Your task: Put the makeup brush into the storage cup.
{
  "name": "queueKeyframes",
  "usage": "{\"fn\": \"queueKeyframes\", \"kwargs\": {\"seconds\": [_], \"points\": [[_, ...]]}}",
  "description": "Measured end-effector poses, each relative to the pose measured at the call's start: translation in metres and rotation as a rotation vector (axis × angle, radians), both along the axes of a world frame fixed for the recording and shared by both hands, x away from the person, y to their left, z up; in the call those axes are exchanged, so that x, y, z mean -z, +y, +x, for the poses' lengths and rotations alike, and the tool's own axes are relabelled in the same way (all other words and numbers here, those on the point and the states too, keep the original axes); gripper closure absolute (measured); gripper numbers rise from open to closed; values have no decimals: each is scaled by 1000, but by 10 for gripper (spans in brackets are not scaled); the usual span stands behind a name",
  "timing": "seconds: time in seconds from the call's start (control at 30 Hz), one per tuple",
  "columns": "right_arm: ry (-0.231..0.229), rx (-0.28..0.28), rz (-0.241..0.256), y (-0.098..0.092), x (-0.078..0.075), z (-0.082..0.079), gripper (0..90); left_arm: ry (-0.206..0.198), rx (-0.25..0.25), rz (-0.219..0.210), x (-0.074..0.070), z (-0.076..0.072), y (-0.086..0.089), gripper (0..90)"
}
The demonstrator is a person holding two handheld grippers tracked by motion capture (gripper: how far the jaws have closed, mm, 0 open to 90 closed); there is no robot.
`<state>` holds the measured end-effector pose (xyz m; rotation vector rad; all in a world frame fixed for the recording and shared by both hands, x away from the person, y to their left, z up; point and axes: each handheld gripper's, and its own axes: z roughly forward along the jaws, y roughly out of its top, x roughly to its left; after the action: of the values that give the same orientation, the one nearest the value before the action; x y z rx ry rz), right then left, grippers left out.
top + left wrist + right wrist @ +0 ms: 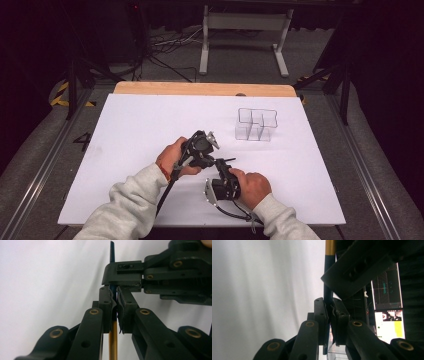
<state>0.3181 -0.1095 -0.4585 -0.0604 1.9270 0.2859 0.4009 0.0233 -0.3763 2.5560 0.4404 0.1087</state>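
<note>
Both claws are clamped on one slim pen (pixel 113 337) — gold barrel, dark blue-black end — so the step in hand looks like pulling it apart or uncapping it. The left claw (pixel 114 305) has its jaws shut on the pen where gold meets dark; the right claw (pixel 329 312) pinches the dark end, jaws closed. The pen sits between the hands, well short of the clear divided organiser (pixel 256 124), on the person's side of it and above the white desk (pixel 130 130). Next likely calls for a straight pull along the pen's axis — grips kept firm. Forearms converge, with the left hand (pixel 172 156) slightly nearer the organiser than the right hand (pixel 254 186).
</note>
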Motion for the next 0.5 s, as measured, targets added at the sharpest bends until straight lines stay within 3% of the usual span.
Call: {"fn": "queueKeyframes", "kwargs": {"seconds": [0.03, 0.13, 0.17, 0.23, 0.37, 0.47, 0.5], "points": [[13, 12, 20, -3, -3, 1, 846, -5, -1, -18, -1, 0, 3, 823], [17, 28, 19, -5, -3, 2, 846, -39, -18, -71, -4, -2, 15, 814], [40, 26, 26, -6, -4, 4, 846, -54, -11, -99, -5, -3, 20, 812], [45, 36, 64, -9, -4, 5, 846, -73, -46, -124, -7, -3, 32, 797], [69, 45, 97, -14, -7, 7, 846, -99, -49, -195, -8, -5, 54, 740], [92, 56, 130, -18, -9, 9, 846, -153, -71, -285, -5, -11, 77, 678], [92, 56, 130, -18, -9, 9, 846, -153, -71, -285, -5, -11, 77, 639]]}}
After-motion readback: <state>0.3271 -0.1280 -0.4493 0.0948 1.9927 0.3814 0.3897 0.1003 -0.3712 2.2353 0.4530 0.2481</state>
